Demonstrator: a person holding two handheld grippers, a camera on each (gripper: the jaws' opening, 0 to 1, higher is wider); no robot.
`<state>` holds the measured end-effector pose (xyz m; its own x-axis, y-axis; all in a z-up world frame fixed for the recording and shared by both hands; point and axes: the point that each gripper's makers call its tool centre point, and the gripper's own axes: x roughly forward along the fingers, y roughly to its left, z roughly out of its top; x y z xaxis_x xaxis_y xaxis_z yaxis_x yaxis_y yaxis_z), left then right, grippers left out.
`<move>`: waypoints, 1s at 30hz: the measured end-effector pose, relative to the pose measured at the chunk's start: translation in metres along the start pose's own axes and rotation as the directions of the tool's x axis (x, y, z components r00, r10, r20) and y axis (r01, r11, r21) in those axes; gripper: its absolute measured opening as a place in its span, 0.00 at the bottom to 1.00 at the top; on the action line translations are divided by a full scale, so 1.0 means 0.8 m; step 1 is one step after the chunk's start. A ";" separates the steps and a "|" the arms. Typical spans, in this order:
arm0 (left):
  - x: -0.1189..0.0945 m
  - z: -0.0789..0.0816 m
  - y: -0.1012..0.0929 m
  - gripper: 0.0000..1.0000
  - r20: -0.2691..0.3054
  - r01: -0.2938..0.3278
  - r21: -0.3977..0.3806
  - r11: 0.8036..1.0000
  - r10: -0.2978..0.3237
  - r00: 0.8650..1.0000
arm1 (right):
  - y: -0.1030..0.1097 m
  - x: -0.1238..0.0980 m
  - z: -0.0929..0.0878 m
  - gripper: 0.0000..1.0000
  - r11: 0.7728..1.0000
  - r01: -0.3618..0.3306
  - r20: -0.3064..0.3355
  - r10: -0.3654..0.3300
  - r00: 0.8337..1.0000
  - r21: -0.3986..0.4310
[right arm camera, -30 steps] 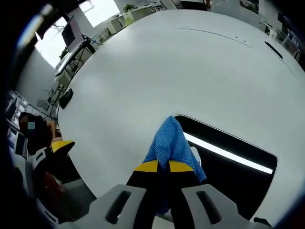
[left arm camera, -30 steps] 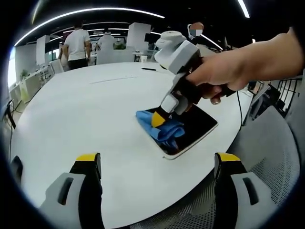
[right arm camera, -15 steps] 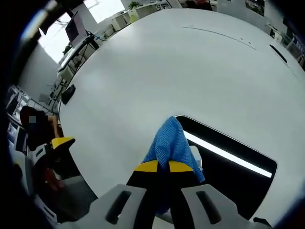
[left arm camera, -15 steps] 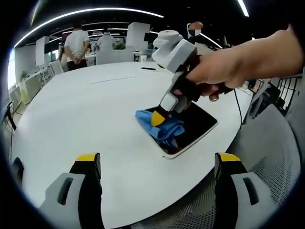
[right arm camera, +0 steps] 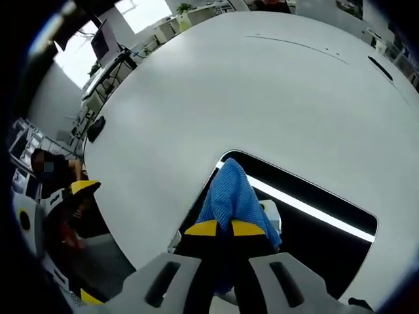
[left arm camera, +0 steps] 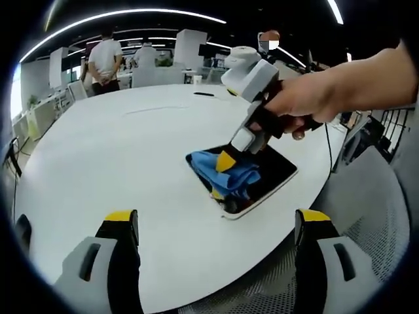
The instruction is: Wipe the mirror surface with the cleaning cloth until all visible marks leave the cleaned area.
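The right tool (right arm camera: 219, 227) is clamping a blue cleaning cloth (right arm camera: 232, 196) between its yellow-tipped jaws and pressing it down onto the mirror (right arm camera: 314, 229). The mirror is lying flat on the white round surface (right arm camera: 262, 91), near that surface's edge, and its dark glass is reflecting a bright ceiling light strip. The cloth is bunched up over the mirror's left end, covering part of the glass there.

In the left gripper view, a person's hand (left arm camera: 298, 104) is gripping the right tool (left arm camera: 226, 161), which is slanting down onto the cloth (left arm camera: 226, 173) on the mirror (left arm camera: 262, 176). The left tool (left arm camera: 216, 226) is hanging over the near edge of the surface (left arm camera: 118, 157), well apart from the mirror, its two jaws spread wide with nothing between them. A grey mesh chair (left arm camera: 373, 216) is standing to the right of the surface, and people (left arm camera: 105, 62) are standing in the far background of the office.
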<state>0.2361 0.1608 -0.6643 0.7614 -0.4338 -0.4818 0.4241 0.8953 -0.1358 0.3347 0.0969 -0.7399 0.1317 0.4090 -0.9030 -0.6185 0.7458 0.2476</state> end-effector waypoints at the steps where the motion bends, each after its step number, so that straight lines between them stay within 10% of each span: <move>1: 0.000 0.000 -0.001 0.99 0.000 0.001 0.005 1.000 -0.001 1.000 | -0.003 -0.001 -0.001 0.00 1.000 0.001 0.001 -0.001 1.000 0.003; 30: 0.007 -0.008 0.003 0.99 -0.021 -0.016 -0.078 0.997 0.015 1.000 | -0.051 -0.028 -0.027 0.00 0.999 0.002 0.011 -0.003 1.000 0.049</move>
<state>0.2383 0.1614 -0.6726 0.7573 -0.4182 -0.5015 0.3722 0.9075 -0.1947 0.3401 0.0458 -0.7378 0.1420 0.4129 -0.8996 -0.5796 0.7714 0.2626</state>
